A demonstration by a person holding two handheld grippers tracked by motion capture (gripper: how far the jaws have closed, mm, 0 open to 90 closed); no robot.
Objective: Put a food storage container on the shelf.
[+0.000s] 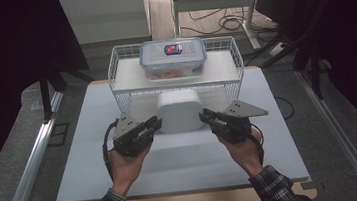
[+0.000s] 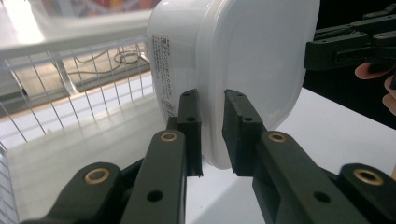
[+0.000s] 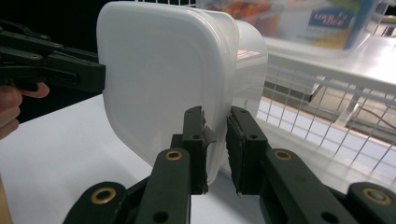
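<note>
A white lidded plastic box (image 1: 180, 110) hangs just above the white table between my two grippers, in front of the wire shelf. My left gripper (image 1: 156, 123) is shut on the rim at its left side; in the left gripper view the box (image 2: 243, 60) has its rim pinched between the two black pads, with the left gripper (image 2: 211, 135) below it. My right gripper (image 1: 204, 116) is shut on the rim at the opposite side; in the right gripper view the box (image 3: 163, 74) stands above the right gripper (image 3: 215, 144), its rim squeezed between the pads.
A white wire shelf rack (image 1: 125, 88) stands at the back of the white table (image 1: 183, 165). On its top sits a clear food container with a blue-rimmed lid (image 1: 173, 57). Dark curtains flank both sides, and metal rails run along the floor.
</note>
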